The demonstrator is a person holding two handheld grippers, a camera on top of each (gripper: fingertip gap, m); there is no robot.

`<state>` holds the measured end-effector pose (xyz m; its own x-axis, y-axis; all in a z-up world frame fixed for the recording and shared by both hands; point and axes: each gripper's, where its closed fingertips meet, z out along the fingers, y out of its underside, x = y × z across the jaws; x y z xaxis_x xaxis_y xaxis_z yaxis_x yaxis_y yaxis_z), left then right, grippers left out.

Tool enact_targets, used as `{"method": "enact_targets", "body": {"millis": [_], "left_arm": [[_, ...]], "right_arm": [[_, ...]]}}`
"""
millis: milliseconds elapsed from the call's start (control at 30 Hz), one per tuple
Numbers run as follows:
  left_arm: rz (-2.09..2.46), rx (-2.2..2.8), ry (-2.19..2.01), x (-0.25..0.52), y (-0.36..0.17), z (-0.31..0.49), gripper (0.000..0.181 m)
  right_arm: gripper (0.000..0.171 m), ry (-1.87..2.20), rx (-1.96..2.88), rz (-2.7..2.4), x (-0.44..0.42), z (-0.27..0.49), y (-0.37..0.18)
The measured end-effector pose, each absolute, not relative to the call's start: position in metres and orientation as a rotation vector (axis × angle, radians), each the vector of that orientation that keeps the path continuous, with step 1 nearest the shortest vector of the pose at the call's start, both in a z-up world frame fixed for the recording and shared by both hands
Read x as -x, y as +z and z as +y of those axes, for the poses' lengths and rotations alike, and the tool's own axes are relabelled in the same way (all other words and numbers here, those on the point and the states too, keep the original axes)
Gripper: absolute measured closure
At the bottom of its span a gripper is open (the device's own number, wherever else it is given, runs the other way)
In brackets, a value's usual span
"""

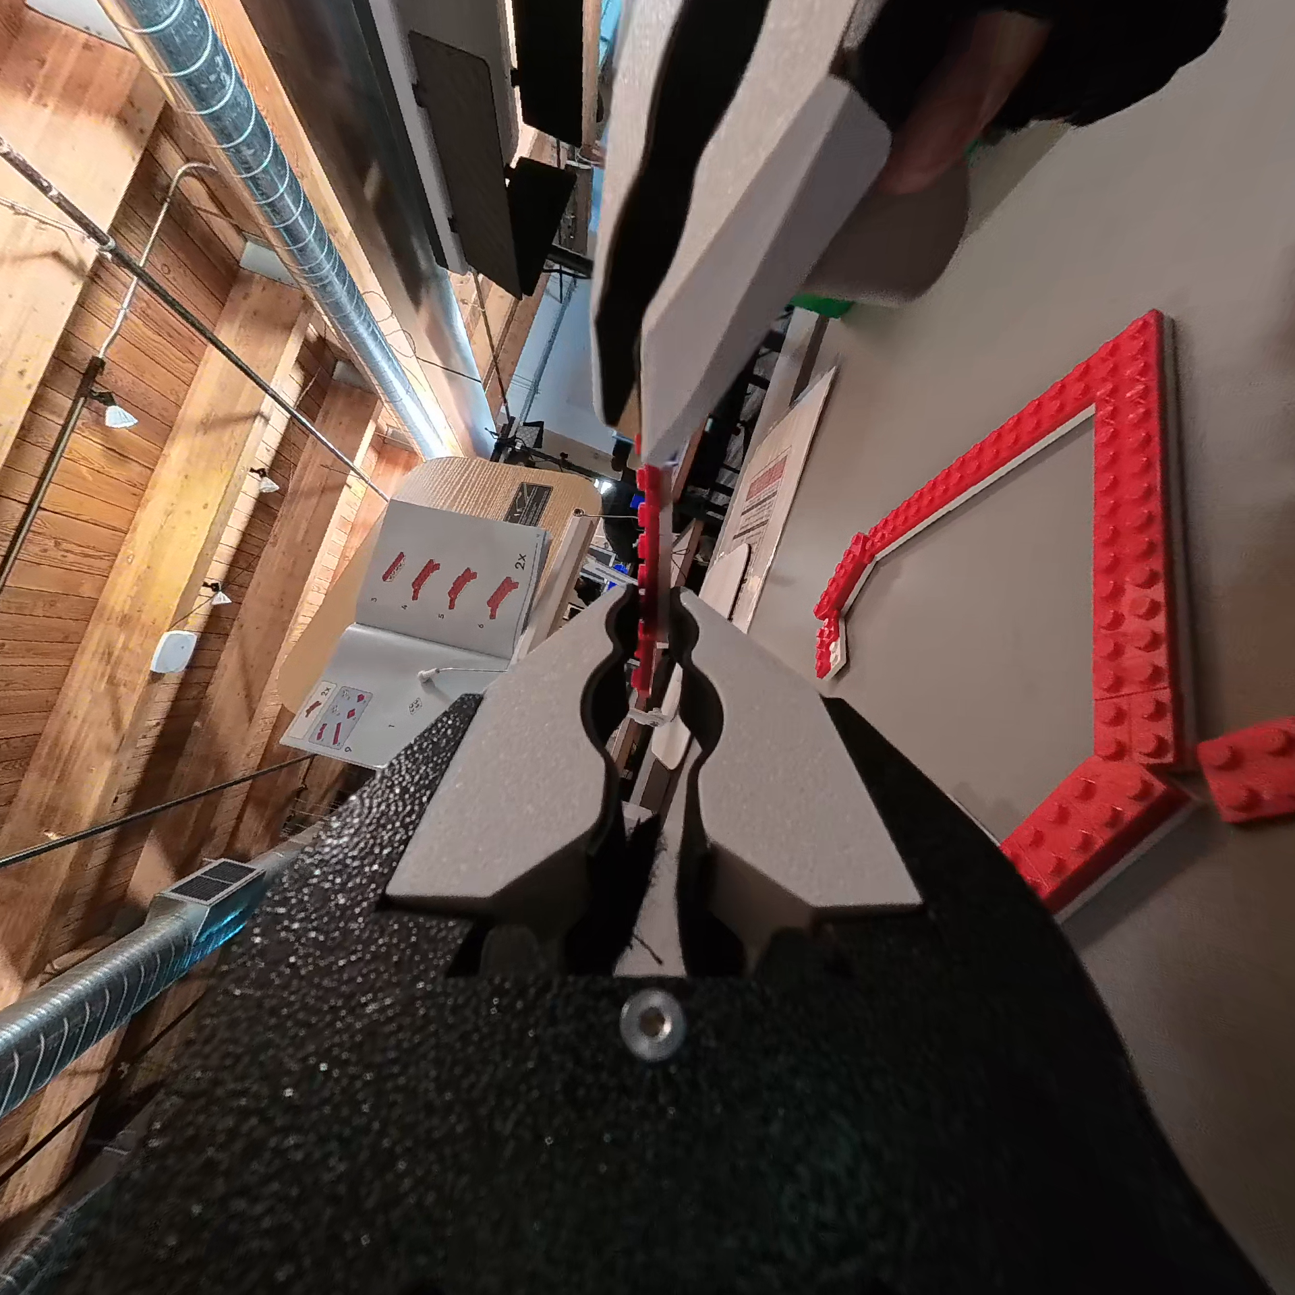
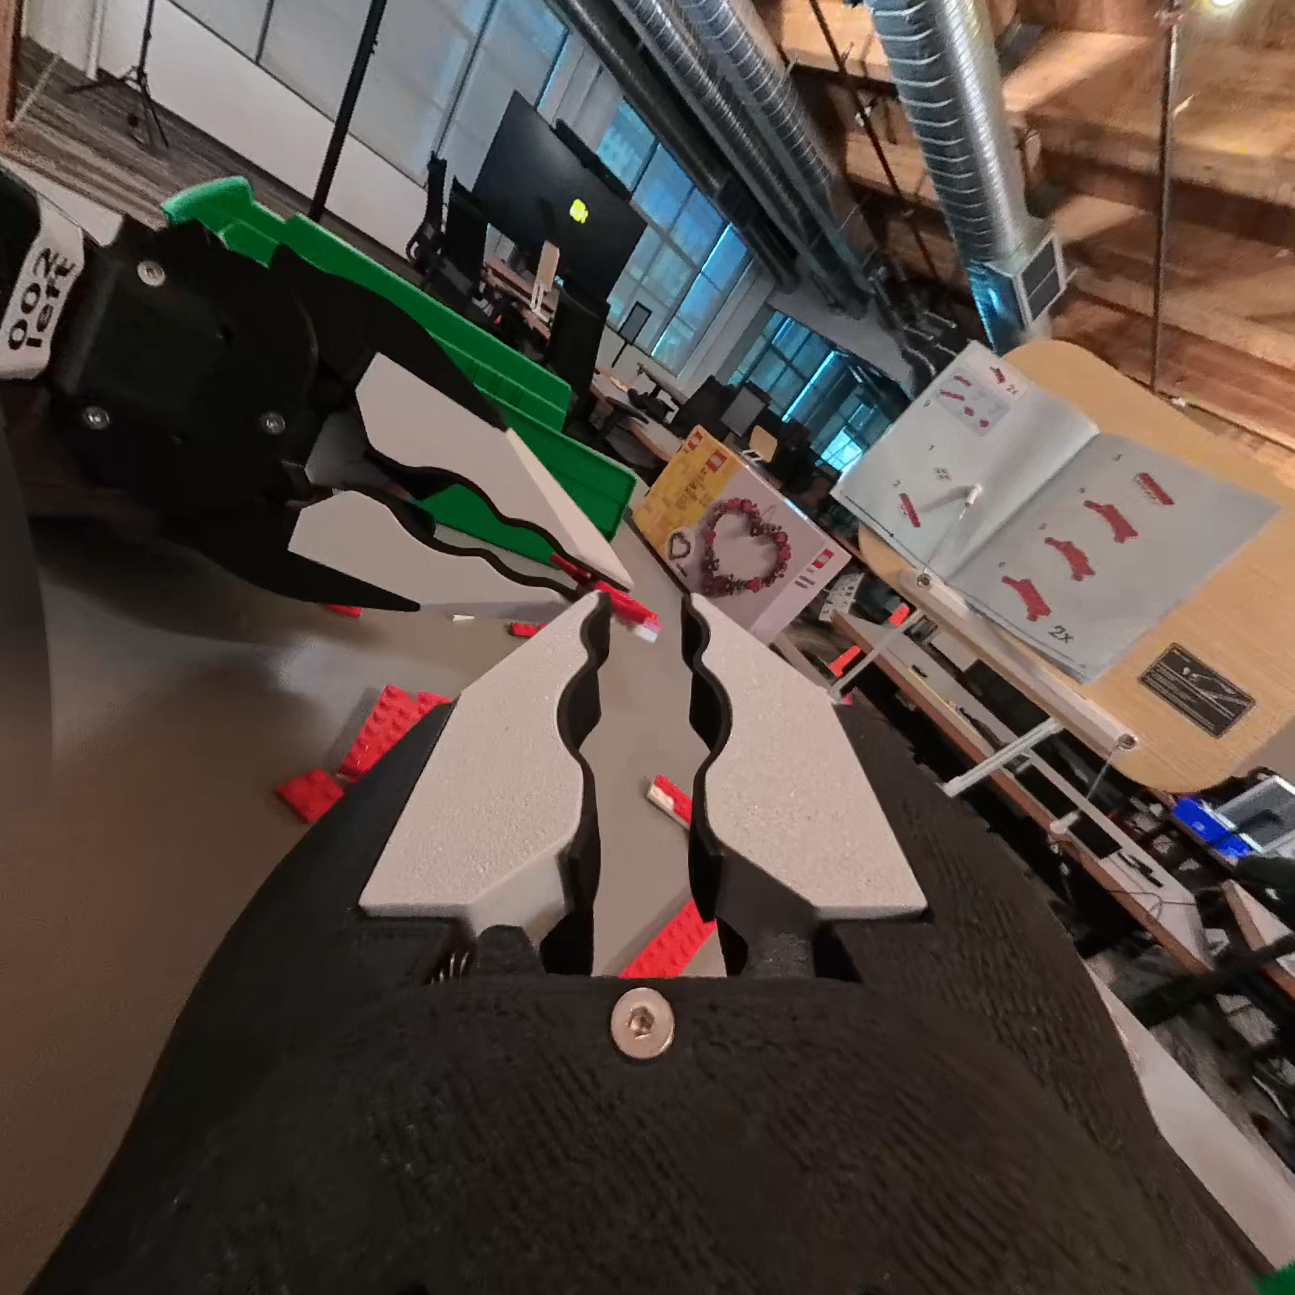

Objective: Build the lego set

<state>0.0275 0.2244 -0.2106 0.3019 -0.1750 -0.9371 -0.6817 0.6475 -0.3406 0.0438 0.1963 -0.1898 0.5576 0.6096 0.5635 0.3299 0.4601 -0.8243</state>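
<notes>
The left gripper (image 1: pixel 655 603) pinched a red-and-white strip (image 1: pixel 650 553), long axis running straight ahead; the spread right gripper (image 2: pixel 645 606) hovered nearest, seemingly just off its far end.

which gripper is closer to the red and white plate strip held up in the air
Left. The left gripper is shut on the red and white strip; the right gripper is open, its tips just short of the strip's far end.
</notes>
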Motion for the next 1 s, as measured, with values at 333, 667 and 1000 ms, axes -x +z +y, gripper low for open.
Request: {"method": "enact_targets", "body": {"millis": [333,667,1000], "left_arm": [[1.234,0.869,0.397,-0.024,-0.21,0.229,0.175],[1.232,0.881,0.388,-0.024,-0.211,0.23,0.175],[1.372,0.802,0.277,-0.04,-0.225,0.209,0.175]], "right_arm": [[0.154,0.179,1.093,-1.008,-0.039,0.193,-0.188],[0.15,0.218,1.085,-1.068,-0.032,0.187,-0.195],[0.156,-0.096,1.001,-1.28,-0.037,0.193,-0.217]]}}
